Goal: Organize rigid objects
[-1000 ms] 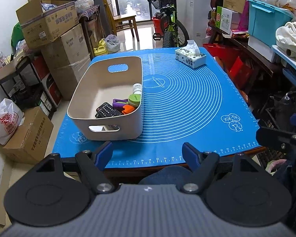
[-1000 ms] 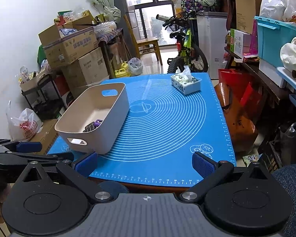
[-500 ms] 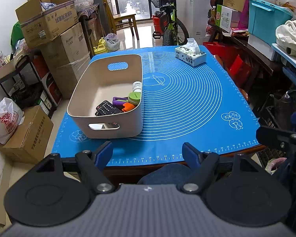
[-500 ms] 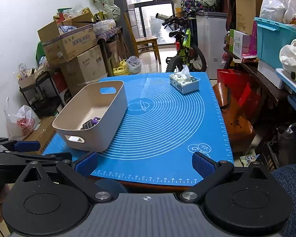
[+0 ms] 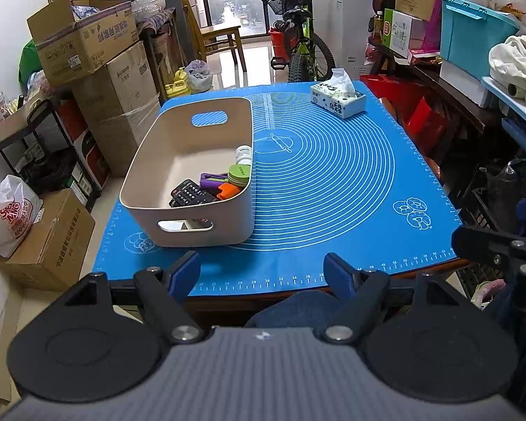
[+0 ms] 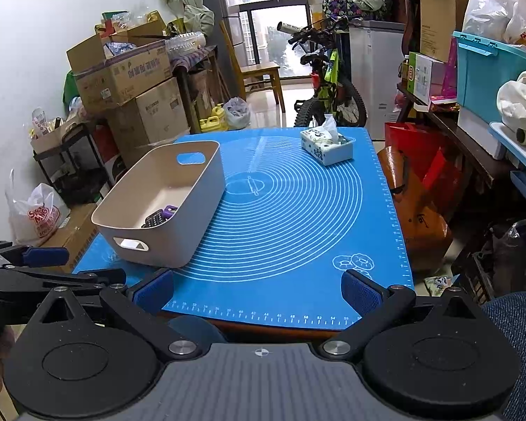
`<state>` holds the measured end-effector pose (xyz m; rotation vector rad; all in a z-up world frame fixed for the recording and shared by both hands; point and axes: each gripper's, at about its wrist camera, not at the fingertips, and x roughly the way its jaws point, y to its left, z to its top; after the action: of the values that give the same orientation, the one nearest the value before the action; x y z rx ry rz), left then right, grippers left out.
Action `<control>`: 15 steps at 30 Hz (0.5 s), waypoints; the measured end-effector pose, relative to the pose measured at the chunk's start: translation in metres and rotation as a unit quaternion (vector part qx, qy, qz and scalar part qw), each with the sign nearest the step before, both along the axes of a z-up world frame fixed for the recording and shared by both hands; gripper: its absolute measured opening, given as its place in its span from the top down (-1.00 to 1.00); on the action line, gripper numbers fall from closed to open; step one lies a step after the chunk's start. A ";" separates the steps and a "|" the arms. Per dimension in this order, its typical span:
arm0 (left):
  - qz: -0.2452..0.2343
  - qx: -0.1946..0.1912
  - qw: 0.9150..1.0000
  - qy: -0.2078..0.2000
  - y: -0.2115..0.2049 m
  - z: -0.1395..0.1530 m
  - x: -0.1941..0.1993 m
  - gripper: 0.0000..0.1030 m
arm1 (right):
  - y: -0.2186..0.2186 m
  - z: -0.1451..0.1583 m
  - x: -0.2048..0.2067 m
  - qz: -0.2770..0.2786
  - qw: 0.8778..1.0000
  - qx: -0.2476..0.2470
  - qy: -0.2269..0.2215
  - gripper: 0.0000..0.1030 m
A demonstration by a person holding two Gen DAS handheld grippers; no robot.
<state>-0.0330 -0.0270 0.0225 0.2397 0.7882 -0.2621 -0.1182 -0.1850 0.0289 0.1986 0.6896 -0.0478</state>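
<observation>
The left tongs (image 5: 262,273) are held off the near edge of the worktop (image 5: 333,270), angled downward toward it, with both blue pads spread apart and nothing gripped between them. The right tongs (image 6: 257,289) are held alongside in the same downward attitude, likewise released and empty, above the blue mat (image 6: 291,210). The beige bin (image 5: 193,189) is positioned on the left part of the mat, and a black remote (image 5: 191,193), a purple item (image 5: 212,179), an orange item (image 5: 228,190), a green-lidded jar (image 5: 239,174) and a white bottle (image 5: 243,154) are contained in it; a tissue box (image 5: 337,100) is located at the far right corner.
</observation>
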 end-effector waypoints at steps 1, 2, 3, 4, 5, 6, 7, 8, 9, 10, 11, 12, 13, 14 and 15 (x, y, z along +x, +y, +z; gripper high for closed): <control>-0.001 0.000 1.000 0.000 0.000 0.000 0.000 -0.50 | 0.000 -0.001 0.000 0.000 1.000 -0.001 0.001 -0.95; 0.000 0.000 1.000 0.000 0.000 0.000 0.000 -0.50 | -0.001 -0.001 0.000 0.000 1.000 -0.001 0.001 -0.95; 0.000 0.000 1.000 0.000 0.000 0.000 0.000 -0.50 | -0.001 -0.001 -0.001 0.000 1.000 -0.002 0.001 -0.95; 0.000 0.000 1.000 0.000 0.000 0.000 0.000 -0.50 | -0.001 -0.001 0.000 0.000 1.000 -0.001 0.001 -0.95; 0.000 0.000 1.000 0.000 0.000 0.000 0.000 -0.50 | -0.001 -0.001 -0.001 0.000 1.000 -0.002 0.001 -0.95; 0.000 0.000 1.000 0.000 0.000 0.000 0.000 -0.50 | 0.000 -0.001 0.000 0.000 1.000 -0.002 0.001 -0.95; 0.000 0.000 1.000 0.000 0.000 0.000 0.000 -0.50 | 0.000 -0.001 0.000 0.000 1.000 -0.002 0.001 -0.95; -0.001 0.000 1.000 0.000 0.000 0.000 0.000 -0.50 | 0.000 -0.001 -0.001 0.000 1.000 -0.002 0.001 -0.95; 0.000 0.000 1.000 0.000 0.000 0.001 0.001 -0.50 | 0.000 -0.001 0.000 0.000 1.000 -0.002 0.001 -0.95; -0.001 0.000 1.000 0.000 0.000 0.001 0.001 -0.50 | 0.000 -0.001 0.000 0.000 1.000 -0.002 0.001 -0.95; -0.001 0.000 1.000 0.000 0.000 0.000 0.001 -0.50 | 0.000 -0.001 0.000 0.000 1.000 -0.002 0.001 -0.95; 0.000 0.000 1.000 0.000 0.000 0.000 0.000 -0.50 | 0.000 -0.001 0.000 0.000 1.000 -0.003 0.001 -0.95; 0.000 0.000 1.000 0.000 0.000 0.000 0.001 -0.50 | 0.000 -0.001 0.000 0.000 1.000 -0.003 0.001 -0.95; -0.001 0.000 1.000 0.000 0.000 0.000 0.001 -0.50 | 0.000 -0.001 0.000 0.000 1.000 -0.003 0.002 -0.95; 0.000 0.000 1.000 0.000 0.000 0.000 0.000 -0.50 | 0.000 -0.001 0.000 0.000 1.000 -0.003 0.002 -0.95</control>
<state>-0.0326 -0.0269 0.0228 0.2403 0.7885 -0.2630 -0.1186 -0.1847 0.0279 0.1916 0.6929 -0.0498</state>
